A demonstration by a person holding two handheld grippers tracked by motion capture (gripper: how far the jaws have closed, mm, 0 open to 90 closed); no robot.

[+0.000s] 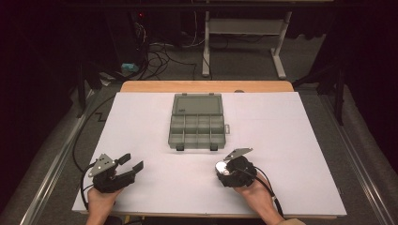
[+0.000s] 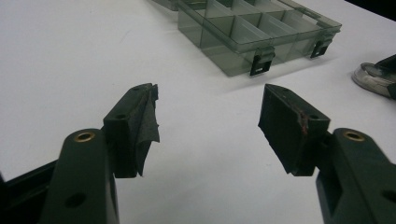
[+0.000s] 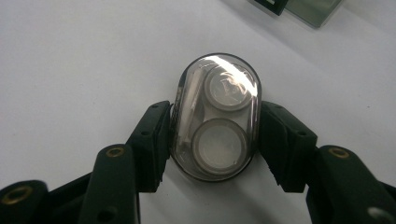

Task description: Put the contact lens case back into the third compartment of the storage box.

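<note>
The right gripper (image 3: 212, 135) had its jaws around a small oval clear case (image 3: 215, 116), one pad against each long side, so it held the case between them. Two round white cups showed through the case's lid. The case lay on the white sheet (image 1: 281, 140) that covers the table, in front of the organizer box (image 1: 197, 122) and a little to the right of it, on the person's side. In the high view the same case (image 1: 224, 168) sat under the right gripper (image 1: 230, 172), close to the box's near latches.

The left gripper (image 2: 208, 119) had its jaws wide apart with nothing between them, only bare sheet. It rested to the left of the box and nearer the person, well apart from the case (image 2: 373, 78).

The organizer box (image 2: 261, 37) lay open, its lid flat behind the divided compartments.
</note>
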